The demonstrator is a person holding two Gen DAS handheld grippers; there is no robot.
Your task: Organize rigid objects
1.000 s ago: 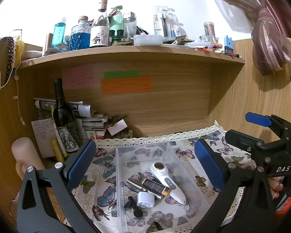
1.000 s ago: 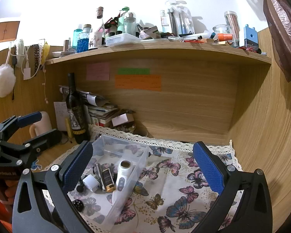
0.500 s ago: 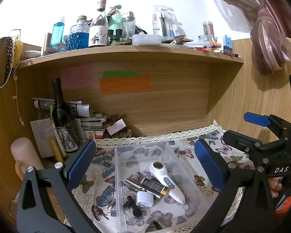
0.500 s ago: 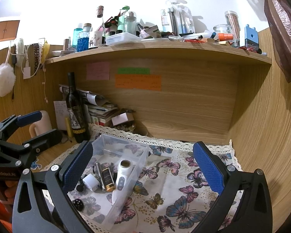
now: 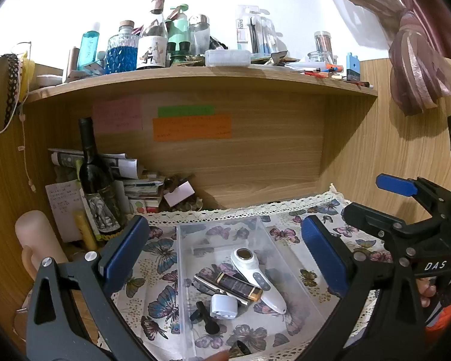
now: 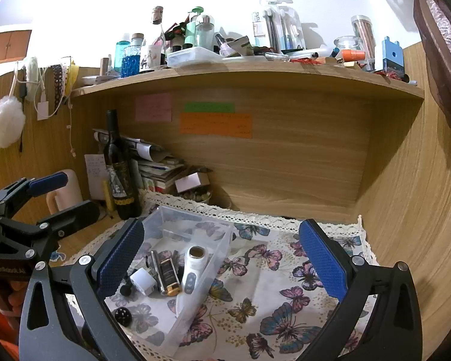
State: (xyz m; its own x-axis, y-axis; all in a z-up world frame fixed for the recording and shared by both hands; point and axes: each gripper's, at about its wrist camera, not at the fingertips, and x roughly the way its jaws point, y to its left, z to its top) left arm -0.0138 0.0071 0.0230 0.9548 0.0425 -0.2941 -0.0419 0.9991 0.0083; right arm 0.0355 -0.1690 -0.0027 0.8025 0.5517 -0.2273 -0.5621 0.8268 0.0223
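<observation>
Both sets of jaws wide open and empty above the clear bin (image 5: 222,231) holding the white handheld device (image 5: 257,273), lighter (image 5: 237,285) and small white cube (image 5: 224,307); likely to snag the thin bin wall or scatter the crowded, overlapping pieces on descent.

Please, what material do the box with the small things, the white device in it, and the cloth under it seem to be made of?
Box: clear rigid plastic, probably; the butterfly print shows through its walls.
White device: glossy white plastic, it seems, with a metallic-looking round head.
Cloth: printed fabric, matte, with a lace edge; the fibre cannot be told.
</observation>
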